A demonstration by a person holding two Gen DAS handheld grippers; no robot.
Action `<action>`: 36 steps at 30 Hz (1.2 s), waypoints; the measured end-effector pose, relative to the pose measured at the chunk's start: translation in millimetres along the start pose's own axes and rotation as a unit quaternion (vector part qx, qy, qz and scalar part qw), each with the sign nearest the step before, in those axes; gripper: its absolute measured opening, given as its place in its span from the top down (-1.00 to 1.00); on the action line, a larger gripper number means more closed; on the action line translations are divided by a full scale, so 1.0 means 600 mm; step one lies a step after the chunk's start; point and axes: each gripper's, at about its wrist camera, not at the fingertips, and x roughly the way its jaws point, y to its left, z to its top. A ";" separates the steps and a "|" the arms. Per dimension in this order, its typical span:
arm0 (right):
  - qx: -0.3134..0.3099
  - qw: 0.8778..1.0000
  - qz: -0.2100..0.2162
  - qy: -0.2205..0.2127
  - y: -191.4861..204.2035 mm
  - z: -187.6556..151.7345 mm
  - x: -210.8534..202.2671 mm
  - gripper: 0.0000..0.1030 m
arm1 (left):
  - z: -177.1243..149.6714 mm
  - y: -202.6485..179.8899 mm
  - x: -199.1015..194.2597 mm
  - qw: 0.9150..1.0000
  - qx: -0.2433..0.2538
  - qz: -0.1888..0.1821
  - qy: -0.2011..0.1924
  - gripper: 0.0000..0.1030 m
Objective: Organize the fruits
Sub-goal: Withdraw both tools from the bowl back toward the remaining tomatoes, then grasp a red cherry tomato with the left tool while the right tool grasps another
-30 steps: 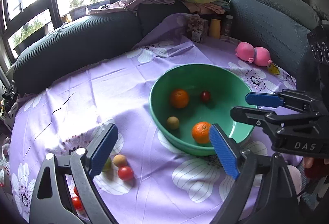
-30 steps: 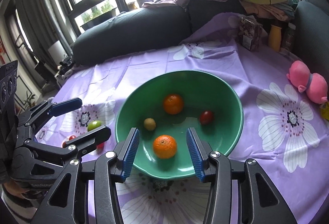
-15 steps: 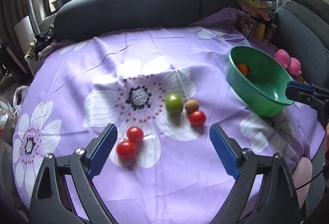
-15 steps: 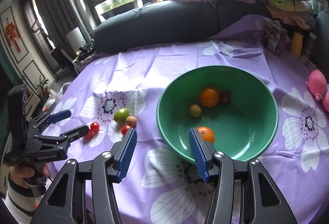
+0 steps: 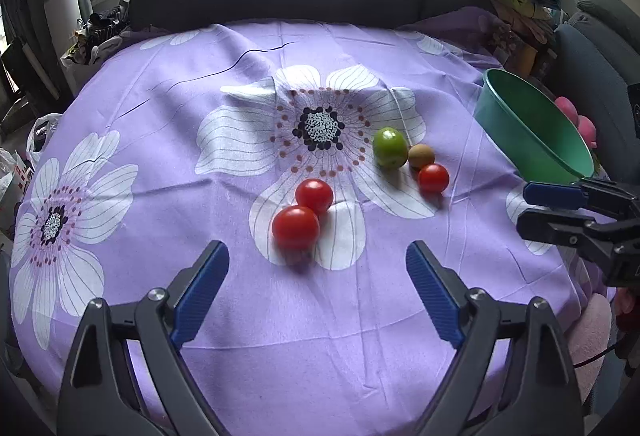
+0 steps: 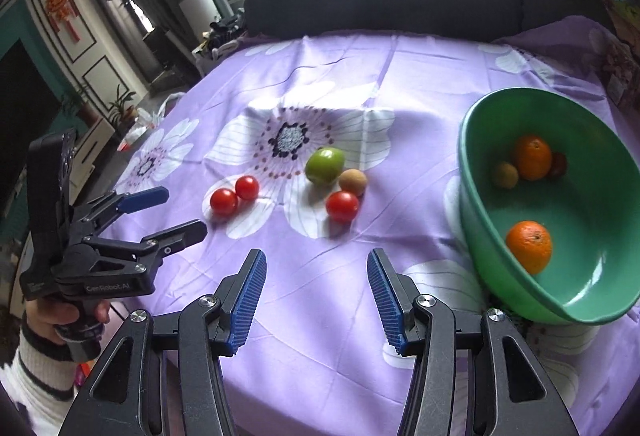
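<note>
- The left gripper [image 5: 316,278] hovers over the near edge of the purple cloth [image 5: 160,83], jaws wide and empty, aimed at the loose fruit.
- Just ahead of it lie two red tomatoes touching each other: the near tomato [image 5: 295,228] and the far tomato [image 5: 314,195].
- Judged from this, the step in hand is picking the near tomato. The jaws should straddle it alone, coming in from the near side so the far one is not nudged.
- A round, smooth tomato will likely roll or squirt out; the pads should close slowly across its middle, low enough to catch the widest part, and only lightly, since the skin may split.
- Further right sits a second cluster: a green fruit [image 5: 389,147], a brown fruit [image 5: 421,155] beside it, and a third tomato [image 5: 433,178] just in front of the brown one.
- The right gripper [image 6: 316,286] hovers near the cloth's near edge, jaws open at a middling width and empty; it points toward that cluster and could take the third tomato.
- At far right the green bowl [image 6: 472,211] stands on the cloth, holding two oranges [image 6: 529,246], a small brownish fruit [image 6: 505,175] and a dark red one [image 6: 559,163].
- Five fruits remain outside, so the task looks roughly half done.
</note>
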 end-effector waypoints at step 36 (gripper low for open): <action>0.042 0.991 0.096 0.081 0.062 0.105 0.209 -0.03 | 0.023 0.046 0.074 0.998 -0.013 -0.053 0.045 0.17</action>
